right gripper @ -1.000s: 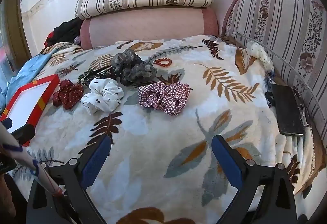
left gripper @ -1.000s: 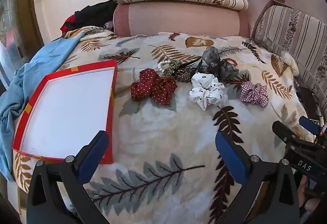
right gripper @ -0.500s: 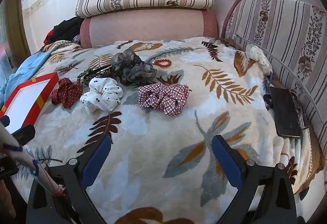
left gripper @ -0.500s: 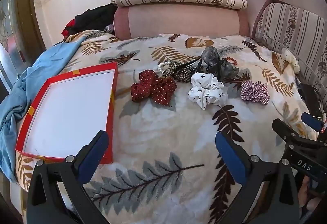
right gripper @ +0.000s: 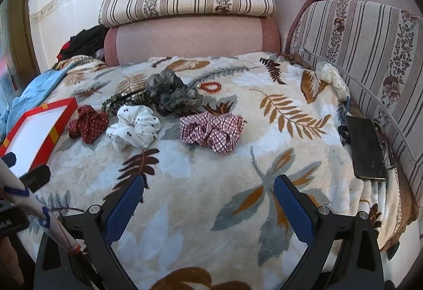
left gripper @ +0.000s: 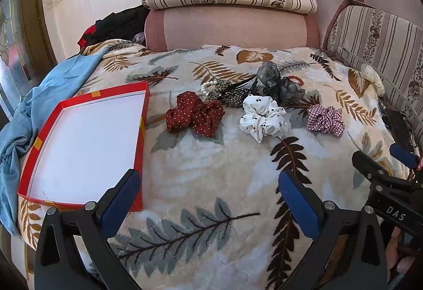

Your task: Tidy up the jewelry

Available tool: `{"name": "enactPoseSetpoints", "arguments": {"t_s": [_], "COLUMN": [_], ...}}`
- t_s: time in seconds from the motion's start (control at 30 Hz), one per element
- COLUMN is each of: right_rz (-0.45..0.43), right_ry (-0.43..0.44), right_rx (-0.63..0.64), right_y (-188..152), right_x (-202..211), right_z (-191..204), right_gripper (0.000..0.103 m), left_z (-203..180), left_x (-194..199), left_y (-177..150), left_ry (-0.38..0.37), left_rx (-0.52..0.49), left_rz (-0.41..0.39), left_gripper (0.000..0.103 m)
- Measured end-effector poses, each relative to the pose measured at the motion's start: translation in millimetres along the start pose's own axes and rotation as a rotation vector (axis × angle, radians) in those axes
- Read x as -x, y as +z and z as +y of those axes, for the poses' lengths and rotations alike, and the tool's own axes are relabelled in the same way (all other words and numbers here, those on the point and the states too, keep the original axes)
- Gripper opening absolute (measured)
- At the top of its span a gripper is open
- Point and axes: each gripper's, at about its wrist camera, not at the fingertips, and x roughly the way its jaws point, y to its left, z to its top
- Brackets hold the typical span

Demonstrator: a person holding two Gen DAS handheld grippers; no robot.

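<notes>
While both grippers hover low over the leaf-print blanket [left gripper: 201, 173], I see my left gripper [left gripper: 208, 194] and right gripper [right gripper: 208, 197] spread wide, holding nothing. My red box [left gripper: 140, 147] sits empty at left. Farther off lie the scrunchies — maroon dotted scrunchie [left gripper: 195, 116], white scrunchie [left gripper: 261, 120], plaid scrunchie [right gripper: 211, 130] — with a bead bracelet [right gripper: 210, 86] half hidden behind the grey scrunchie [right gripper: 171, 94].

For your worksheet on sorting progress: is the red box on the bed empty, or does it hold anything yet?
Empty. The red box shows only its bare white floor; the scrunchies, such as the dotted red one, lie outside it on the blanket.
</notes>
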Motion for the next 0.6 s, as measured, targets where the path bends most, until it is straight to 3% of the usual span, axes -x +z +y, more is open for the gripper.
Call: {"name": "enactPoseSetpoints", "arguments": {"t_s": [0.6], "right_rz": [-0.003], "right_ry": [-0.003], "right_rx": [-0.004], "right_y": [0.8], "right_x": [1.1], "right_z": [-0.4], "right_gripper": [0.101], "left_z": [-7.2], "left_x": [-6.4], "left_y": [-2.8], "left_ry": [-0.003], "left_rx": [-0.023], "left_rz": [0.027], "left_gripper": [0.103]}}
